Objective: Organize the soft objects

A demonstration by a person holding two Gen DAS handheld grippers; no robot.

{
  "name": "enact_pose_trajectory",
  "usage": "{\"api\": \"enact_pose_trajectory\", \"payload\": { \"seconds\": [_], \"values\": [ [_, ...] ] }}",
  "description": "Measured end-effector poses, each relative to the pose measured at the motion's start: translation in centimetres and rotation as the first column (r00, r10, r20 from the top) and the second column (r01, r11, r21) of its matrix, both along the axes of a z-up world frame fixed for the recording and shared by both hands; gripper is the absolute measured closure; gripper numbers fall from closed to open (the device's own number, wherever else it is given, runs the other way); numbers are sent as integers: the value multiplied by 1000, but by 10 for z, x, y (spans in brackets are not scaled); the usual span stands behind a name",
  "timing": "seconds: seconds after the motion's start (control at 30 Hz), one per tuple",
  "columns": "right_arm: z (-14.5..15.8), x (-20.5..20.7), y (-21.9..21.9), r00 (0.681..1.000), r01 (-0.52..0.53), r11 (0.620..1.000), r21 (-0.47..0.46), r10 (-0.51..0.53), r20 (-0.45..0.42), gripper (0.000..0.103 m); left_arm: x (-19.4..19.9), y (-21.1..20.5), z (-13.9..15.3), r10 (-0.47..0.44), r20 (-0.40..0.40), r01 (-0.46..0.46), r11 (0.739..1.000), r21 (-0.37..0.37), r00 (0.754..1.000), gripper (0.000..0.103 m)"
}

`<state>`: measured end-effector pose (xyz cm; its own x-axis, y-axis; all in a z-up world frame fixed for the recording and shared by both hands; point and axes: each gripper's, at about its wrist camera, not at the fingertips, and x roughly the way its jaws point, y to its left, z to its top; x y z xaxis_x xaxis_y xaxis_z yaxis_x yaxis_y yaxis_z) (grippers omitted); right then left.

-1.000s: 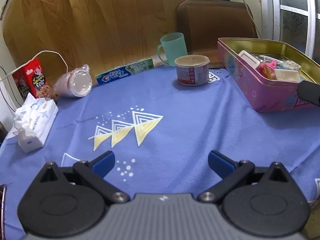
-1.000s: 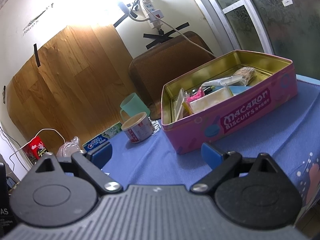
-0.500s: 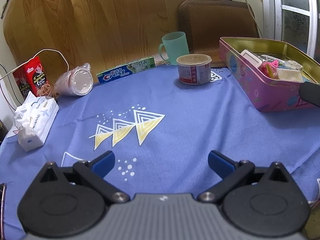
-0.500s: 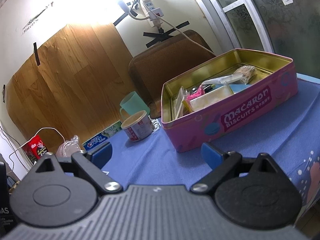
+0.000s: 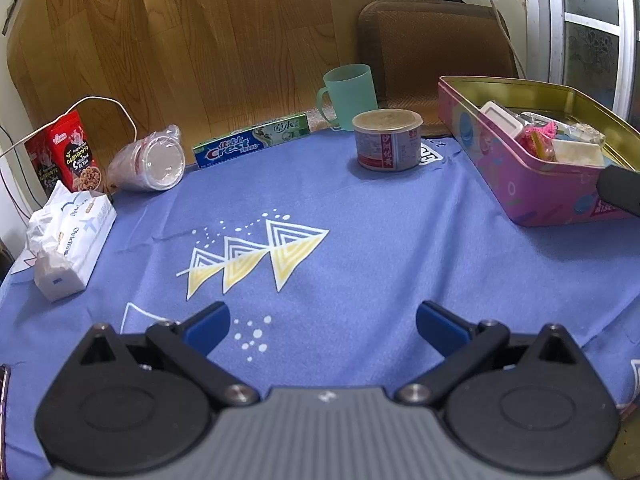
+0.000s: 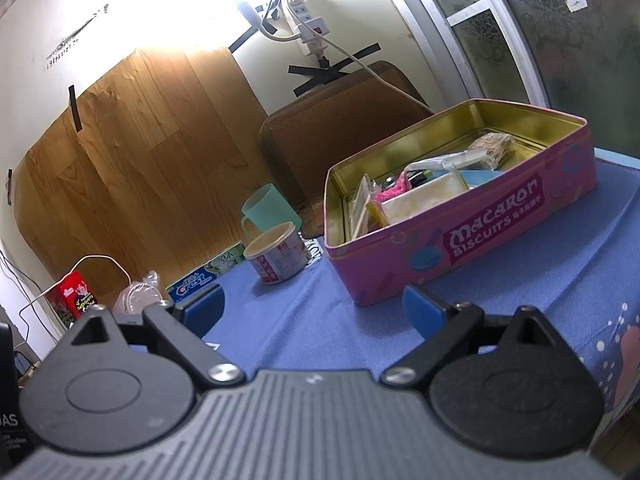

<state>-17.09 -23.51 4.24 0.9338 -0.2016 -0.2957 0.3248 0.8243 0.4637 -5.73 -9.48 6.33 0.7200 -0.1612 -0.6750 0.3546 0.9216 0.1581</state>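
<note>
My left gripper (image 5: 322, 326) is open and empty, low over the blue tablecloth (image 5: 360, 240). A white tissue pack (image 5: 68, 240) lies at the far left. A bagged stack of cups (image 5: 146, 160) lies on its side behind it. A pink Macaron Biscuits tin (image 5: 520, 172) stands open at the right with several small items inside. My right gripper (image 6: 312, 312) is open and empty, in front of that tin (image 6: 480, 236). A dark part of the right gripper (image 5: 620, 192) shows at the right edge of the left wrist view.
A Crest toothpaste box (image 5: 252, 146), a green mug (image 5: 352, 94) and a small labelled tub (image 5: 388, 140) stand along the back edge. A red snack box (image 5: 64, 152) and a white cable are at the far left. A brown chair back (image 5: 432, 48) is behind the table.
The left gripper has pulled back and tilted slightly, so the objects sit a little farther off. The right gripper has barely moved. Both stay open.
</note>
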Motion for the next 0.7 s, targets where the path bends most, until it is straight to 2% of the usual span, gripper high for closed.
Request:
{"api": "enact_pose_trajectory", "payload": {
  "seconds": [0.7],
  "values": [
    [0, 3, 1, 1000, -9, 1000, 2, 9, -1, 5, 0, 1, 1, 6, 11, -6, 1000, -6, 1000, 0]
  ]
}}
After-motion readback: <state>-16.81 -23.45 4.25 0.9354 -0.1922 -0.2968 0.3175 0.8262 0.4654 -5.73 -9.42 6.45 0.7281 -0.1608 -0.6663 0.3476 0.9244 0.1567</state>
